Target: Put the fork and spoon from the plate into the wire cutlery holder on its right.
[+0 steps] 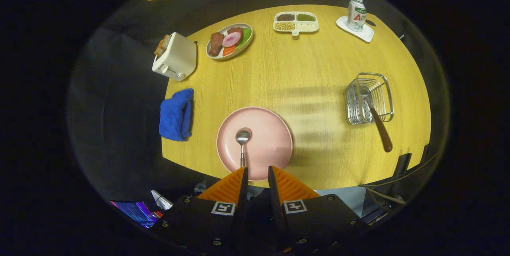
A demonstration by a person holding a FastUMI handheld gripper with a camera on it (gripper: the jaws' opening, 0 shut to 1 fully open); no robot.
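A pink plate (271,136) sits near the table's front edge, just ahead of my fingers. On it lies a metal spoon (242,138), bowl pointing away from me; its handle runs back under the tip of my left finger and is hidden there. My gripper (258,174) hovers above the plate's near rim, open by a narrow gap, with nothing between the fingers. To the right of the plate stands the wire cutlery holder (368,98). The fork (380,128) leans in it, its brown handle sticking out toward the front edge.
A folded blue cloth (176,114) lies left of the plate. Farther back stand a white toaster (175,57), an oval dish of food (230,40), a divided tray of beans (295,22) and a can on a white coaster (356,14). The table ends close behind the holder on the right.
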